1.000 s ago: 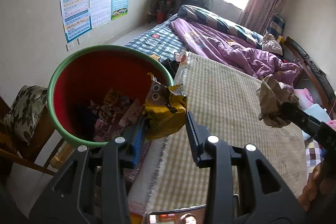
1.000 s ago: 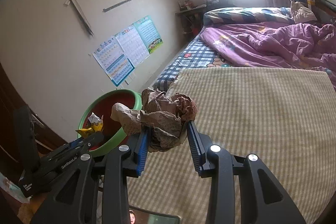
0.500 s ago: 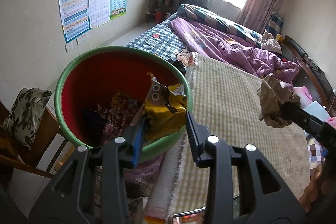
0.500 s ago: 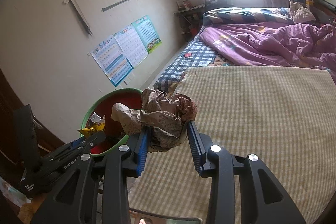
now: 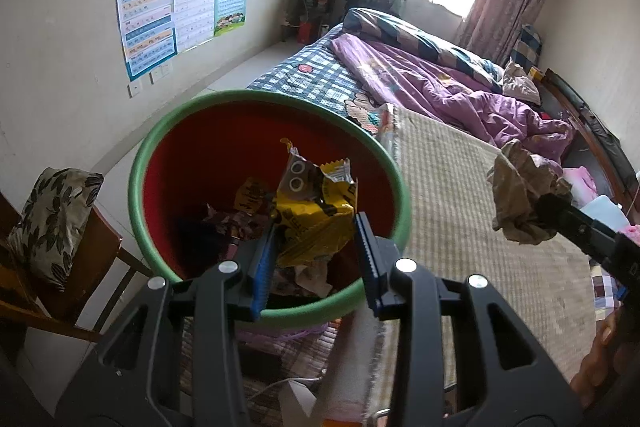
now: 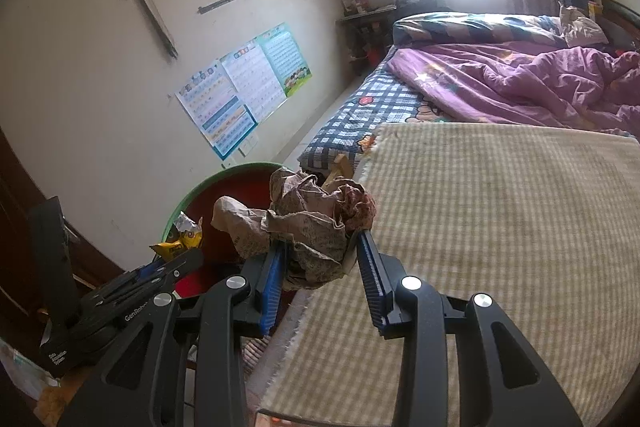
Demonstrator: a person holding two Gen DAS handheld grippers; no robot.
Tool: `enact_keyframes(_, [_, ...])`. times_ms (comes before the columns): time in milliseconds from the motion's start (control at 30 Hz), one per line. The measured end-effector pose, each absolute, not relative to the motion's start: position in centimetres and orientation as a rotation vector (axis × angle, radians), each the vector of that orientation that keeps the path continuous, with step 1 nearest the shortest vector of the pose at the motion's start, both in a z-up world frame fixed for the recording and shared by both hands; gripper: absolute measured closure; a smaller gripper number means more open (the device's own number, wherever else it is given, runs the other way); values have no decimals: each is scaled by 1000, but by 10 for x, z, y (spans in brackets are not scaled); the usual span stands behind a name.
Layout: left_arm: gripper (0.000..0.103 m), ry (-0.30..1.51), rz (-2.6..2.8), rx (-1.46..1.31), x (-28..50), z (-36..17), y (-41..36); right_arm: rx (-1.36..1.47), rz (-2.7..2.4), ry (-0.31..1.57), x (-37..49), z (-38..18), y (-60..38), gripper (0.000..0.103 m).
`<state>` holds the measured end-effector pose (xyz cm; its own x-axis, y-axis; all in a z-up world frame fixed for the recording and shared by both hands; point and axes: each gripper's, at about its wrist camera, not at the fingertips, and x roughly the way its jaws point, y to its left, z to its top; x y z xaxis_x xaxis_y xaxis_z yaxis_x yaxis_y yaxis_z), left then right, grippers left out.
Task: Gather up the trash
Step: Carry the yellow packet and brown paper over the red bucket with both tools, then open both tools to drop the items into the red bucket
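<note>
Both grippers loaded, left one over the bin, right one short of it.

Risk first: the yellow snack wrapper is light and crinkled and appears to sit mostly against the left finger, so on release it could cling to the pad rather than drop, or catch the near green rim of the red bin and slide out onto the woven mat. The crumpled newspaper ball hangs over the mat's edge beside the bin, not above the opening; let go here, it would likely land outside. Left gripper: jaws partly closed, pinching the wrapper above the bin, which already holds other wrappers. Right gripper: jaws partly closed, clamped on the lower part of the paper ball.
</note>
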<state>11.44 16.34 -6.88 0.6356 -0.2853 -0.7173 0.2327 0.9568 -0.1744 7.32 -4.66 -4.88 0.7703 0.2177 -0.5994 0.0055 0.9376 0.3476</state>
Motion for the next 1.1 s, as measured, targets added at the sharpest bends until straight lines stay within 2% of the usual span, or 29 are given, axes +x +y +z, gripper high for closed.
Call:
enact_keyframes(733, [68,869,-303,-75,159,-88,194,279,143,691,127,-50,3,67])
enact_keyframes(800, [63,872,-300,-78,162,-90,195,270,153,691,136,-50,9,64])
enact_keyframes(833, [60,876,-301,-82,164,-91,196,267,162,693,141,-50,12,59])
enact_keyframes(900, [42,873,-295,-85,166,-91,198,278,182,697,148,-52,16,56])
enact_keyframes(967, [38,867,-284,-94,167,-91,201,283,191,700,152,-52,18,55])
enact_keyframes(1100, [30,860,-259,-114,168,-90,210,283,195,682,151,-49,19,41])
